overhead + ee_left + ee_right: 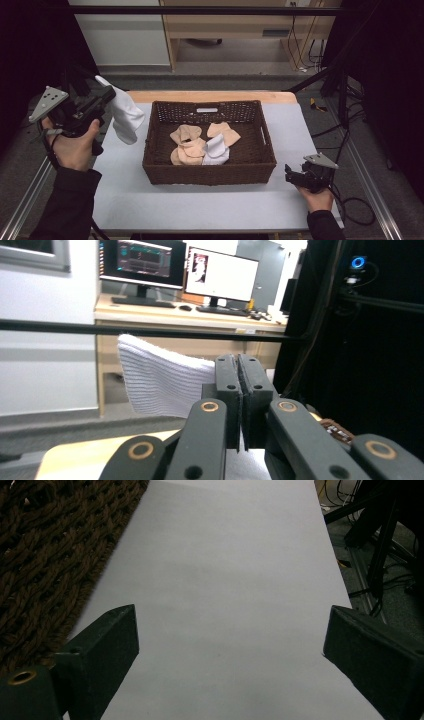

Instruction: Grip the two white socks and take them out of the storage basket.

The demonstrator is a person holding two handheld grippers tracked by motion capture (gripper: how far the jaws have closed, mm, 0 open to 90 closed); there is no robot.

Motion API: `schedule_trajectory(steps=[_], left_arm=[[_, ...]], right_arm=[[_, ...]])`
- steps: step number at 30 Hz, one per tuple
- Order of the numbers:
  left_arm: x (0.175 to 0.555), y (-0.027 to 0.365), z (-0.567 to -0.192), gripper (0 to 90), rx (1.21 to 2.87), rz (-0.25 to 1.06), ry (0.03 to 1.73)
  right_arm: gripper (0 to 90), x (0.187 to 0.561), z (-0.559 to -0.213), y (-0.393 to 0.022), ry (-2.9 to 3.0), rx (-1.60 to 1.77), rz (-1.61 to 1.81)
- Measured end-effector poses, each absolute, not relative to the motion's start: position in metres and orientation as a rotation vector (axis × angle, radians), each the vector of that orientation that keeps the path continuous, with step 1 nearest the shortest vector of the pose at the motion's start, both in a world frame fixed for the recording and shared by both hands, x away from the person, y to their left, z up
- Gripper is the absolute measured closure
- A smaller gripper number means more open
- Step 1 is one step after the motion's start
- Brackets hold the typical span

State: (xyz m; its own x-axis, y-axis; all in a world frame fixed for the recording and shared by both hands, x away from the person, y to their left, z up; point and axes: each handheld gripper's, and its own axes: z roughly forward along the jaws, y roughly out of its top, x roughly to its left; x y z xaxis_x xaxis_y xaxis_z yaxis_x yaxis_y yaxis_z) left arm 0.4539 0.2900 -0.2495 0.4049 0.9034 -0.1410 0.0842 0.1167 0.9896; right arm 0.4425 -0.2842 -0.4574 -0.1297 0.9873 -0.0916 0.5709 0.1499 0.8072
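The white sock (pixel 125 116) hangs in the air off the left end of the wicker basket (pixel 150 165), above the left edge of the table (pixel 200 205). It is a ribbed knit, plain white, pinched near one end so that most of it droops limp below and beside the grip; in the left gripper view the ribbing shows clearly as a sheet sagging to the left of the jaws. The left gripper (pixel 239 390) has its jaws pressed together on the fabric, with only the thin cloth between the pads.

By the look of it, the step in hand is carrying one sock out of the basket to sort it. The next move calls for a spot on the bare table beside the basket, a descent until the hanging end touches down, and then a release (the cloth is soft, so it may cling to a pad or fold over on itself).

Inside the basket lie several beige socks (pixel 187 145) and another white one (pixel 217 150), heaped together near the middle. The right gripper (pixel 300 176) rests low at the basket's right end, over the table, its jaws spread wide with nothing between them.
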Motion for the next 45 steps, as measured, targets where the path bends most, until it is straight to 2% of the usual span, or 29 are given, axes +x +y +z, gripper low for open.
schedule_trajectory(steps=[3, 15, 23, 31, 38, 39, 43, 45], left_arm=[[0.453, 0.296, -0.256, 87.4, 1.326, 0.775, 1.012], [0.456, 0.323, -0.326, 87.3, 1.414, 0.728, 1.175], [0.459, 0.331, -0.381, 86.9, 1.575, 0.629, 1.323], [0.461, 0.328, -0.424, 84.9, 1.699, 0.568, 1.386], [0.461, 0.325, -0.44, 67.3, 1.758, 0.562, 1.409], [0.461, 0.324, -0.441, 67.3, 1.762, 0.572, 1.404], [0.46, 0.322, -0.44, 51.0, 1.749, 0.599, 1.388], [0.459, 0.322, -0.435, 46.1, 1.728, 0.613, 1.372]], right_arm=[[7.9, 0.443, -0.457, -0.284, 1.786, 1.493, 0.821], [7.9, 0.442, -0.457, -0.284, 1.782, 1.499, 0.829], [7.9, 0.442, -0.46, -0.283, 1.789, 1.502, 0.83], [7.9, 0.444, -0.461, -0.284, 1.802, 1.513, 0.821], [7.9, 0.442, -0.461, -0.285, 1.794, 1.512, 0.83], [7.9, 0.442, -0.461, -0.285, 1.797, 1.514, 0.827], [7.9, 0.442, -0.461, -0.285, 1.798, 1.51, 0.828], [8.0, 0.442, -0.461, -0.285, 1.795, 1.515, 0.832]])
